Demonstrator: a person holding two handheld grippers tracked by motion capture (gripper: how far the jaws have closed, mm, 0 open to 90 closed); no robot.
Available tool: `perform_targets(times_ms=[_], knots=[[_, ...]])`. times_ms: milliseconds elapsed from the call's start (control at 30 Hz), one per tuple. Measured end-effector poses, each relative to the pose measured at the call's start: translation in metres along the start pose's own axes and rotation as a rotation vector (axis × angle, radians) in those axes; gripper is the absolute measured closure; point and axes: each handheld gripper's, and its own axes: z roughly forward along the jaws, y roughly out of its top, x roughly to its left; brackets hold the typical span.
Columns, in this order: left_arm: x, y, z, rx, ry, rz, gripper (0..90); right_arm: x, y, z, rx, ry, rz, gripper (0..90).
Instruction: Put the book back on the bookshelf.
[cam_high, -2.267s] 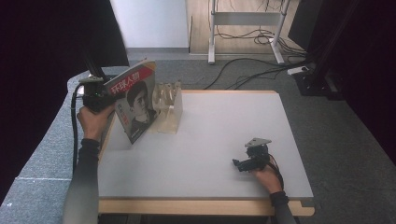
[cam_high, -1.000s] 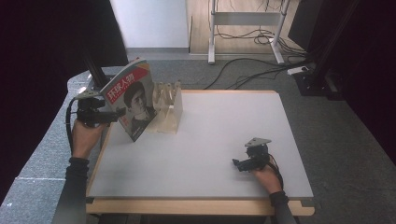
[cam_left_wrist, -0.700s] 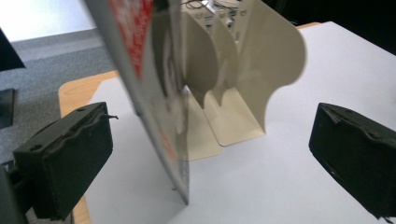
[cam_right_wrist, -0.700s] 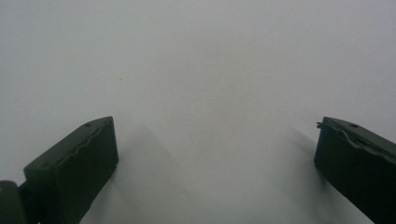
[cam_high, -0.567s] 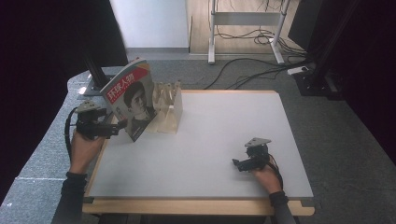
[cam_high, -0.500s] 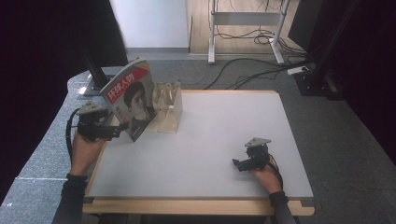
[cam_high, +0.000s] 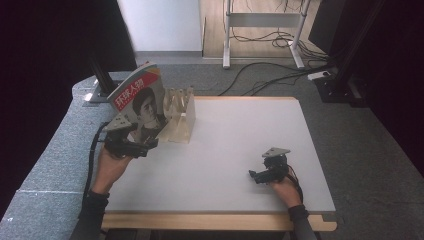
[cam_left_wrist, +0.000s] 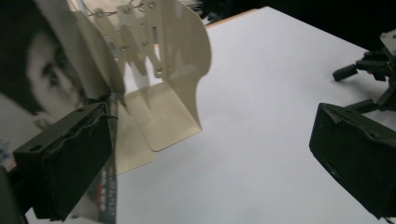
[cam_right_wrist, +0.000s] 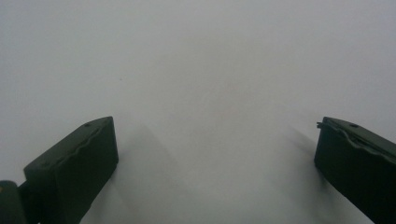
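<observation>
High view: white table on grey carpet, cables behind. Magazine leans on beige rack at far left corner. Left gripper just beside magazine; right gripper near front right.

Left gripper view: jaws spread, magazine beside one jaw.

Right gripper view: jaws spread over bare table.

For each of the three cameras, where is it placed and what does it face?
High view: above the table, looking down; both forearms, left gripper, right gripper.
Left gripper view: along its open fingers at the magazine and rack.
Right gripper view: open fingers over bare tabletop.
High and left views share magazine and rack.
</observation>
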Motion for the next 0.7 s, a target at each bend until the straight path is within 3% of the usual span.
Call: perform_targets(times_ms=[400,700], knots=[[-0.019,-0.012,0.04,0.045,-0.053,0.049,0.0,0.0,0.0,0.0,0.001,0.0,0.001,0.0],[-0.027,-0.028,0.065,0.065,-0.095,0.05,0.0,0.0,0.0,0.0,0.0,0.0,0.001,0.0]])
